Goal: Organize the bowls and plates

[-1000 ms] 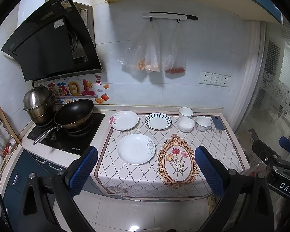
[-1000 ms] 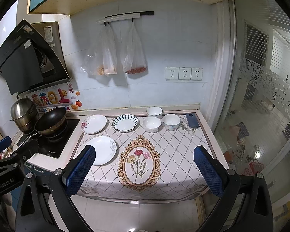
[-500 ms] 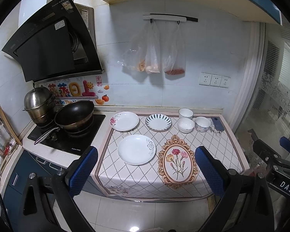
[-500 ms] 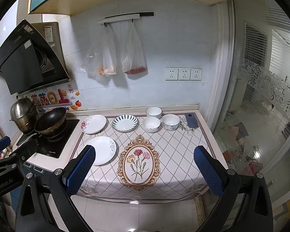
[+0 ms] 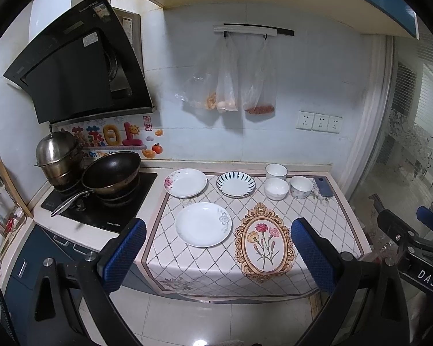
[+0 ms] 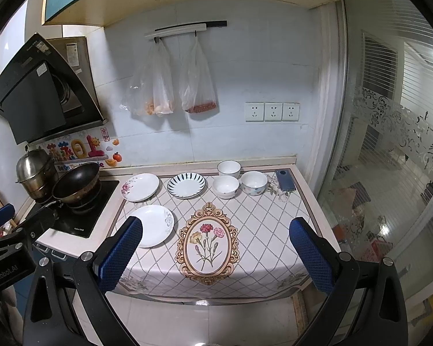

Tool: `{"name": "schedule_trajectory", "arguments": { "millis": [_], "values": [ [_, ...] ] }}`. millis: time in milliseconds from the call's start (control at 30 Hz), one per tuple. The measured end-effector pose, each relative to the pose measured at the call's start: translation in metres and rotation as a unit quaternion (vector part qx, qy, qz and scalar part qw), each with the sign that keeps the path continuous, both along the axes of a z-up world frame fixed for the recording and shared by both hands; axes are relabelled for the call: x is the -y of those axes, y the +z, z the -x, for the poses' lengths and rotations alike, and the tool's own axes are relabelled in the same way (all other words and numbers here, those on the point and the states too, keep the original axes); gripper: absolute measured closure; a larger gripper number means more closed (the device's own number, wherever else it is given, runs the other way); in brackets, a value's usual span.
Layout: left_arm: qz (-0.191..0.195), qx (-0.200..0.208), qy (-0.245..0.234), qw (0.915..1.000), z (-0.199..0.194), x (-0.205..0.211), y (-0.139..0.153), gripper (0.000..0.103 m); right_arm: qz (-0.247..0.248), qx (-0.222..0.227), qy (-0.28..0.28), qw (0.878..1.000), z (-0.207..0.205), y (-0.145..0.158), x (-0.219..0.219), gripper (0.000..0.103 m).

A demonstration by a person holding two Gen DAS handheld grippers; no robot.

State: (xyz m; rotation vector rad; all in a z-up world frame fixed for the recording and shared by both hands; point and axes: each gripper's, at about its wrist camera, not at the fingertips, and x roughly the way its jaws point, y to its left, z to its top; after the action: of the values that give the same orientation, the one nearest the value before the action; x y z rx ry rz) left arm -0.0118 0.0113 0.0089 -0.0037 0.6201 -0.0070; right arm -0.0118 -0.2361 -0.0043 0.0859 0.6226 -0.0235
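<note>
Nothing has shifted; both grippers, left (image 5: 216, 248) and right (image 6: 215, 245), hang spread wide, empty. Plates (image 5: 203, 224) look glazed, brittle, slippery: grip by rim.

Glossy ceramic plates (image 5: 203, 224) lie on patterned cloth (image 5: 326, 216) beside a shiny steel pot (image 5: 57, 155).

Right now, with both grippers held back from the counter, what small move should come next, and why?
Probably bring the left gripper forward and down toward the plain white plate. It is the nearest dish, it lies on that gripper's side, and both grippers are open and empty, well short of the counter.
</note>
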Motion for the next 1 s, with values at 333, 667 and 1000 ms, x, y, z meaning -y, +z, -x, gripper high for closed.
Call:
{"name": "schedule_trajectory", "arguments": {
  "millis": [333,667,1000],
  "values": [
    [-0.023,-0.027,0.035,0.9987,-0.055,-0.039,-0.053,0.000,-0.043,-0.032,0.038,0.998,-0.038,-0.051,-0.010,0.000],
    [-0.029,-0.145,0.083,0.9855,-0.179,-0.093,-0.163,0.000,-0.120,-0.159,0.099,0.975,-0.170,-0.176,-0.038,0.000],
    [0.025,-0.291,0.105,0.9506,-0.307,-0.129,-0.294,0.007,-0.187,-0.281,0.150,0.929,-0.352,-0.320,-0.063,0.017]
  ]
}}
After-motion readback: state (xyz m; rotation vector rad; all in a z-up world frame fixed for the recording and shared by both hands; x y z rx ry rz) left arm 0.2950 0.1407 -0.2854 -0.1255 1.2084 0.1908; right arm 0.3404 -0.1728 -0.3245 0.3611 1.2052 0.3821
